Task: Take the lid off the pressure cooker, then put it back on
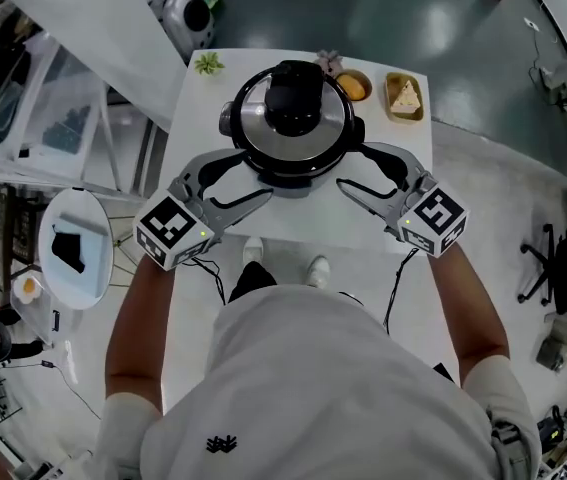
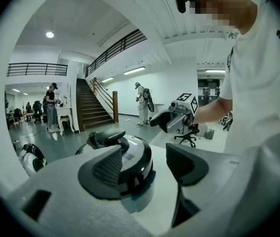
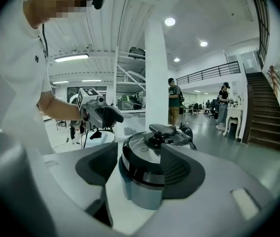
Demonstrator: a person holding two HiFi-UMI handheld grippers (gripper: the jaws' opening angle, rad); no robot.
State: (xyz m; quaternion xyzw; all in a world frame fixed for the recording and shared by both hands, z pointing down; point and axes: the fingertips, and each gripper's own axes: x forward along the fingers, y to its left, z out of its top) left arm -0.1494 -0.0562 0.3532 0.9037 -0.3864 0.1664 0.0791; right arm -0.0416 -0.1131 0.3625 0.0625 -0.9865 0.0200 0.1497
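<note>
Left gripper (image 1: 253, 175) at cooker's (image 1: 293, 171) 7 o'clock, right gripper (image 1: 355, 166) at 5; both wide, empty. Lid (image 1: 313, 133) on. Risk: lopsided clamp shoves cooker across worktop (image 1: 403, 138).

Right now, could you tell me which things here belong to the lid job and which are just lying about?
For the job: cooker, lid, left gripper, right gripper, both with jaws open.
Lying about: plant, bowl, tray.
</note>
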